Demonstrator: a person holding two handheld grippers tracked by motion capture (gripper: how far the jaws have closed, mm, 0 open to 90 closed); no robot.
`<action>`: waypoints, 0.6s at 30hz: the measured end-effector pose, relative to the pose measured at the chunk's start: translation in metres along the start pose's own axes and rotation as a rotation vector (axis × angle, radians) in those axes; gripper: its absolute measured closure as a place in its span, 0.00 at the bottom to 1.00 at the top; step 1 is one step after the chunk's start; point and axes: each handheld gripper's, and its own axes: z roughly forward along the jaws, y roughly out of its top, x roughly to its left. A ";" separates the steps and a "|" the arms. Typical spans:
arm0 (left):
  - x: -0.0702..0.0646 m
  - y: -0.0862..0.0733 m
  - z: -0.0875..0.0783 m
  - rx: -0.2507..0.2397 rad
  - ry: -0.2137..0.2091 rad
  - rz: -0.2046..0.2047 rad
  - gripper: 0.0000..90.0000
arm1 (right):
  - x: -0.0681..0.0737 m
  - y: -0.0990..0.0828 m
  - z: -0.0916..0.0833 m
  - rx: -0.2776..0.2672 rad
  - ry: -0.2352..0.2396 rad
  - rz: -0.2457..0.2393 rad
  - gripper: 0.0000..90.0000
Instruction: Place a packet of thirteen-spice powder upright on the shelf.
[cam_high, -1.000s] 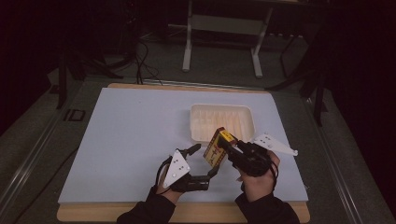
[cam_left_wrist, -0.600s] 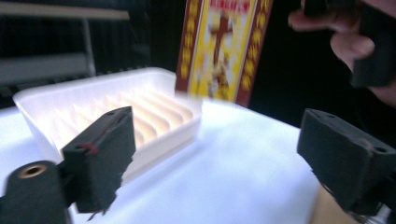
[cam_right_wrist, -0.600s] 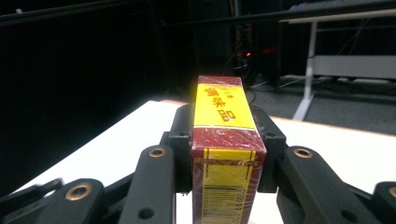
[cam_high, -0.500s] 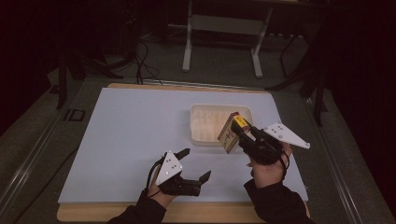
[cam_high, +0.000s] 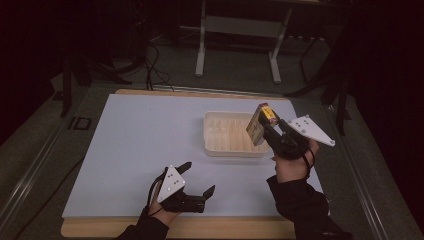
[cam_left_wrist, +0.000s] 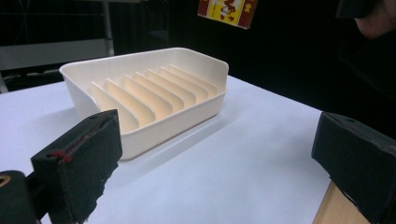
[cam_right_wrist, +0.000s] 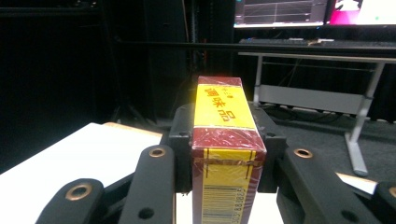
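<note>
Inspecting, high view: the right claw (cam_high: 268, 131) is clenched on the box (cam_high: 260, 123) and holds it in the air over the right end of the slotted tray (cam_high: 220, 145), clear of the rim.
Left claw, high view: the left claw (cam_high: 198, 177) sits low on the worktop (cam_high: 140, 135), well apart from the tray; its jaws have just been opening and stand released, nothing between them.
Left gripper view: the tray (cam_left_wrist: 144, 98) lies ahead of the spread pads (cam_left_wrist: 79, 163); its upright ribs run the short way and divide it into narrow slots; a corner of the box (cam_left_wrist: 227, 10) hangs above and beyond the far rim.
Right gripper view: the box (cam_right_wrist: 226, 149) stands between the jaws, gripped on its two broad faces, its narrow yellow-and-red edge toward the camera; the tray lies below, hidden from this view.
Judgement, method: turn the box so its thin edge runs parallel with the ribs, lower it straight into one slot, and release only once it is seated.
Judgement, risk: a skewed box would ride on a rib and tip; the free claw could steady the tray.
</note>
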 end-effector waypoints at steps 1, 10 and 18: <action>0.000 -0.001 0.000 -0.001 0.007 -0.003 0.03 | -0.001 0.000 0.002 0.000 -0.006 -0.002 0.75; 0.000 -0.006 0.002 0.012 0.047 0.005 0.01 | -0.011 0.001 0.020 -0.002 -0.070 -0.022 0.75; 0.002 -0.007 0.002 0.003 0.039 -0.025 0.01 | -0.022 -0.004 0.036 -0.001 -0.122 -0.015 0.75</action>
